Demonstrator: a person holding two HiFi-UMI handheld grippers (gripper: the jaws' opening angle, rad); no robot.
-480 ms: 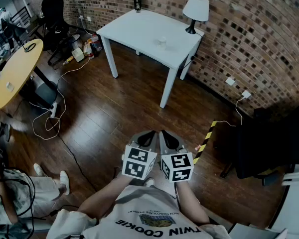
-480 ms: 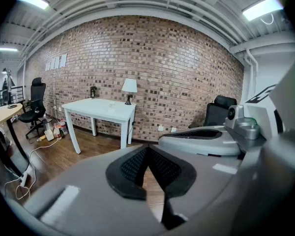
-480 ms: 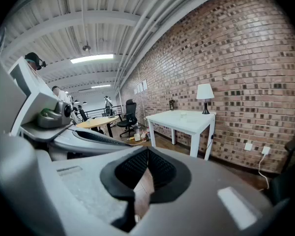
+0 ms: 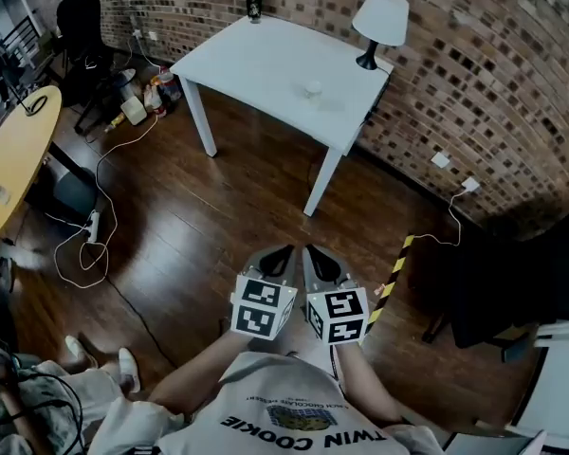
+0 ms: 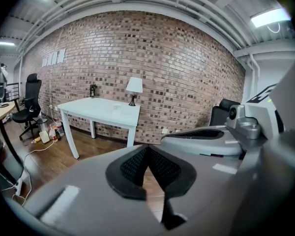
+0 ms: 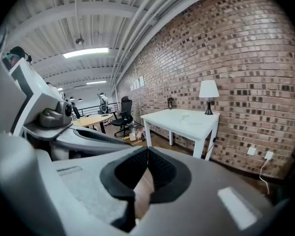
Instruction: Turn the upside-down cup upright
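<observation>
A small pale cup stands on the white table by the brick wall, far ahead of me; which way up it is I cannot tell at this size. I hold both grippers close to my body, over the wooden floor and well short of the table. My left gripper and right gripper sit side by side, each with its jaws closed tip to tip and nothing between them. The table shows in the left gripper view beyond the left gripper, and the table in the right gripper view beyond the right gripper.
A white lamp and a dark bottle-like object stand on the table's far side. A yellow round table and cables lie left, a black chair right. Striped tape marks the floor. A seated person is at lower left.
The table and cup sit a little lower and nearer in the head view. Both grippers keep the same place and stay closed.
</observation>
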